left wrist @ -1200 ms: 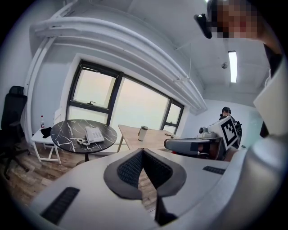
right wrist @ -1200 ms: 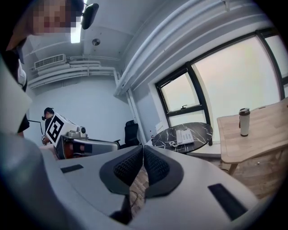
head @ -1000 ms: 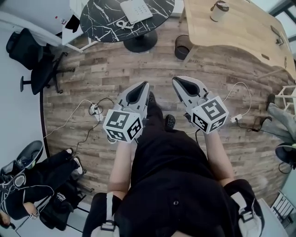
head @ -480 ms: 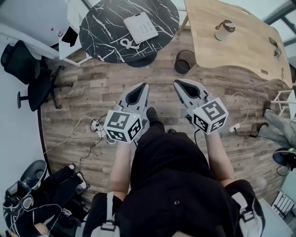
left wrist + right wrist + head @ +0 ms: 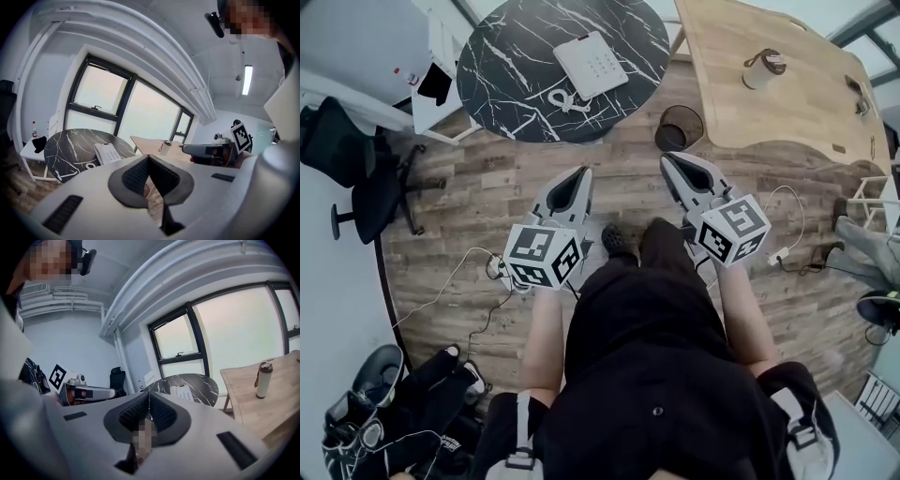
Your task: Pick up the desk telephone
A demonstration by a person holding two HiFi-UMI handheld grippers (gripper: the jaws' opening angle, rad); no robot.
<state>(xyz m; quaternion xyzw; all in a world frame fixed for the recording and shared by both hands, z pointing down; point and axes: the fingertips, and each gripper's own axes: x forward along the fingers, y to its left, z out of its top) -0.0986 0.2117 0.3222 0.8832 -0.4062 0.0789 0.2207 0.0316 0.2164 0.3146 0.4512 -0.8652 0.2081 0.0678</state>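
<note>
The white desk telephone (image 5: 592, 65) lies flat on a round black marble table (image 5: 506, 56) at the top of the head view. It also shows ahead in the left gripper view (image 5: 108, 153) and the right gripper view (image 5: 183, 391). My left gripper (image 5: 578, 173) and right gripper (image 5: 670, 157) are held side by side over the wood floor, short of the table, both pointing toward it. The jaws of each are shut with nothing between them. In their own views the left gripper (image 5: 148, 157) and right gripper (image 5: 149, 392) show closed pads, well apart from the phone.
A white curled cord (image 5: 565, 98) lies on the table near the phone. A black bin (image 5: 679, 127) stands between the table and a wooden desk (image 5: 806, 103) bearing a lidded cup (image 5: 764, 68). A black office chair (image 5: 356, 169) is at left. Cables (image 5: 492, 269) trail over the floor.
The person has walked toward the round table: table and phone have come nearer and lower in the head view. Both grippers travelled forward with them and stayed shut.
</note>
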